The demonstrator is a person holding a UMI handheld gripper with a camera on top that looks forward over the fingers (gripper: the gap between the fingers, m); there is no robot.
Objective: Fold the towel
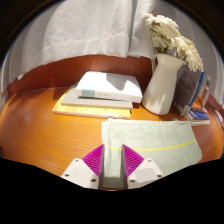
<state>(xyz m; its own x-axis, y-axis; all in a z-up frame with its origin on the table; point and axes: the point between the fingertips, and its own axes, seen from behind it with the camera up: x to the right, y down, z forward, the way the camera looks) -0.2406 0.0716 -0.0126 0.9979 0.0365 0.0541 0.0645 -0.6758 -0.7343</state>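
Observation:
A pale towel (pixel 152 140) with a thin yellow stripe lies on the wooden table (pixel 40 125), just ahead of and to the right of my fingers. A strip of its near edge runs back between the two purple pads (pixel 94 158) and fills the gap between them. My gripper (pixel 112 165) is shut on that strip, low over the table. The part of the towel under the fingers is hidden.
A stack of books (pixel 100 92) lies beyond the towel to the left. A white vase (pixel 162 85) with pale flowers (pixel 172 35) stands beyond the towel, with upright books (pixel 196 92) to its right. A white curtain (pixel 80 30) hangs behind the table's curved far edge.

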